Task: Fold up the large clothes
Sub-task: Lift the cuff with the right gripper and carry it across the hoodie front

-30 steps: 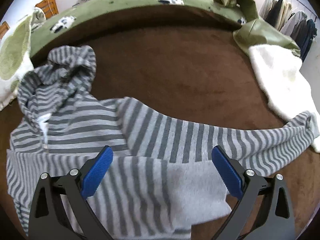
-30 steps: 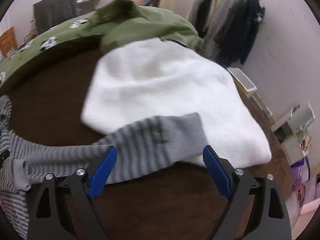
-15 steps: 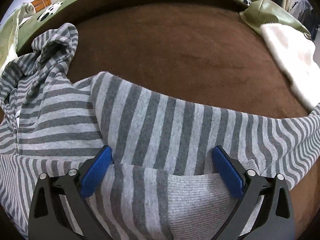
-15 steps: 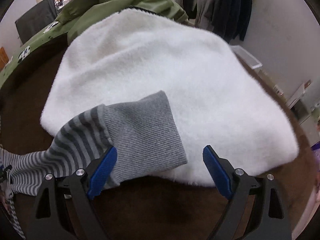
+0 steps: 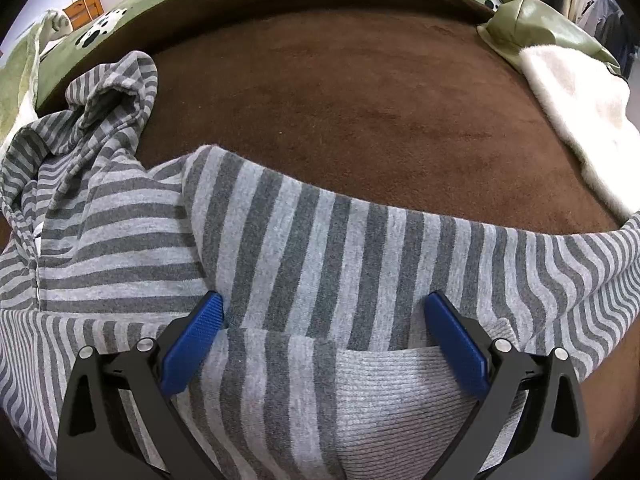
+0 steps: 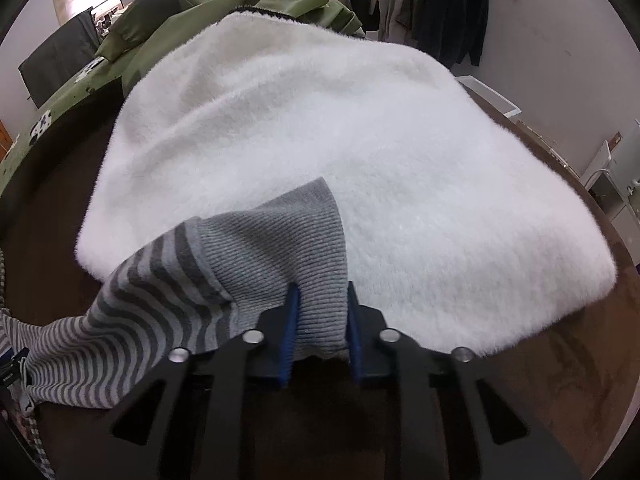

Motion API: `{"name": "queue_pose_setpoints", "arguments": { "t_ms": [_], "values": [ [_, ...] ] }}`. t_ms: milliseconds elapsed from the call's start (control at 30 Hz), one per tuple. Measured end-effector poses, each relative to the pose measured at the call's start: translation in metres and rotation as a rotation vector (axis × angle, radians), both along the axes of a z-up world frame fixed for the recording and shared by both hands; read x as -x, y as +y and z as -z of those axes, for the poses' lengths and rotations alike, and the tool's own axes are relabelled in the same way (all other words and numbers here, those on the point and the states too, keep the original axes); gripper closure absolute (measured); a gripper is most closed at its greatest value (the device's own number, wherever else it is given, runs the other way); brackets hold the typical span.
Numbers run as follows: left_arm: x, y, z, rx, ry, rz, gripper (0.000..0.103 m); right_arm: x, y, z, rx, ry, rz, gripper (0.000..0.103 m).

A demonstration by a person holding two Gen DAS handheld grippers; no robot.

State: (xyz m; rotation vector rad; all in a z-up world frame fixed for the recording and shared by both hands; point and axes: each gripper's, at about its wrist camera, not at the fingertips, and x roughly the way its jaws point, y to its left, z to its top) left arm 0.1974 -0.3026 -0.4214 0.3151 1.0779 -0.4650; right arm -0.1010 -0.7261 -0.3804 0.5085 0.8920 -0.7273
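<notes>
A grey striped hoodie (image 5: pixel 304 248) lies spread on the brown surface (image 5: pixel 340 100), with its hood (image 5: pixel 116 92) bunched at the left. My left gripper (image 5: pixel 325 304) stands open low over the body where the sleeve joins, and one blue pad (image 5: pixel 192 344) touches the fabric. The sleeve (image 6: pixel 160 292) stretches right onto a white fluffy garment (image 6: pixel 320 140). My right gripper (image 6: pixel 322 288) is closing, and its pads pinch the plain grey ribbed cuff (image 6: pixel 280 240), which bunches up between them.
A green jacket (image 6: pixel 200 12) lies behind the white garment, and a green panda-print cover (image 5: pixel 100 28) rims the far edge. Dark clothes hang on a rack (image 6: pixel 420 0) by the wall. Bare brown surface lies beyond the hoodie.
Both grippers came down close to the fabric. The right gripper's jaws went from wide open around the cuff to pinched on it. The left has held still over the last half second.
</notes>
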Motion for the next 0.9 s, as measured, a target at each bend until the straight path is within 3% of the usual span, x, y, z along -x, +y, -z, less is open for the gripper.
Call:
{"name": "queue_pose_setpoints", "arguments": {
  "t_ms": [167, 467, 567, 667, 767, 900],
  "values": [
    [0.000, -0.002, 0.001, -0.003, 0.003, -0.001, 0.005, -0.001, 0.021, -0.030, 0.029, -0.020, -0.052, 0.090],
    [-0.006, -0.009, 0.000, -0.018, 0.013, -0.004, 0.005, 0.020, 0.048, -0.131, 0.078, -0.079, -0.083, 0.091],
    [-0.001, -0.015, -0.010, -0.036, -0.049, 0.014, 0.006, 0.022, 0.075, -0.167, 0.122, -0.061, -0.130, 0.091],
    [-0.002, -0.021, -0.009, -0.038, -0.035, 0.040, 0.006, 0.021, 0.100, -0.193, 0.159, -0.064, -0.171, 0.091],
    [-0.007, -0.016, -0.006, -0.015, -0.012, 0.032, 0.006, 0.012, 0.129, -0.218, 0.195, -0.067, -0.205, 0.091],
    [-0.004, 0.000, -0.034, 0.041, -0.027, 0.061, 0.006, -0.005, 0.161, -0.249, 0.212, -0.105, -0.253, 0.091]
  ]
}}
